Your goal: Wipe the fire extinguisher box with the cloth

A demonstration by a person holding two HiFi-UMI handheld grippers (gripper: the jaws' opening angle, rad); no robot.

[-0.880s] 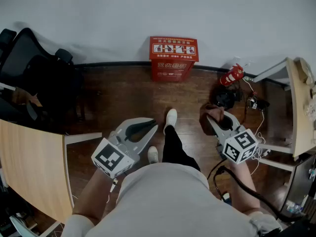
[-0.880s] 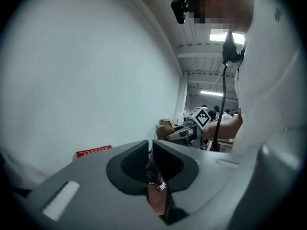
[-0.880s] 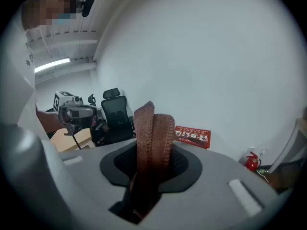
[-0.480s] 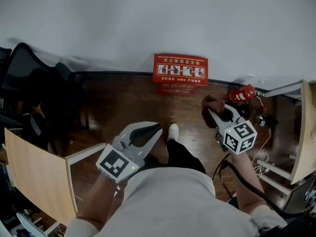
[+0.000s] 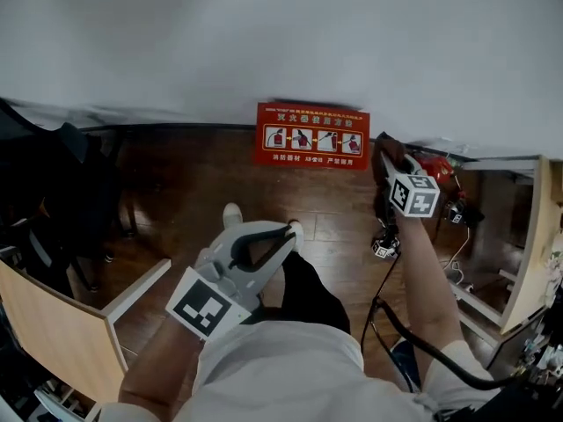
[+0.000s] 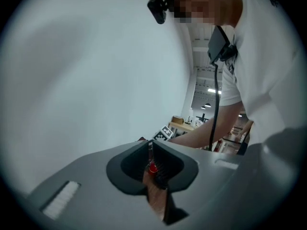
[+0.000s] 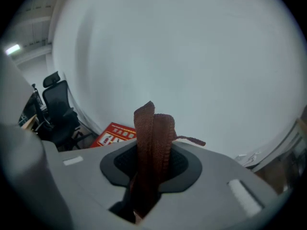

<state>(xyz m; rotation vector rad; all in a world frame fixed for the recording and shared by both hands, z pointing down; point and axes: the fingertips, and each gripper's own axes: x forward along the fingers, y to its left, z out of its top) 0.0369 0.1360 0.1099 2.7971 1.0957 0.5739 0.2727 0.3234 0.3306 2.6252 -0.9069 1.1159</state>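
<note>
Red fire extinguisher box (image 5: 312,135) just left of the right gripper (image 5: 385,150), four white instruction pictograms on its top, rows of white Chinese characters too small to read, black-and-white square markers on the right gripper's and left gripper's (image 5: 288,229) cubes.

A plain white wall (image 5: 281,33) fills the upper half of the head view. It meets a dark wooden plank floor (image 5: 185,178) along a black skirting strip (image 5: 176,128). At the left edge stands a black office chair (image 5: 40,192), partly cut off. A light wood tabletop (image 5: 53,328) on white legs sits at lower left, and another pale desk (image 5: 528,236) lines the right edge. In the left gripper view, ceiling lights (image 6: 213,90) glow in a long room at centre right.
</note>
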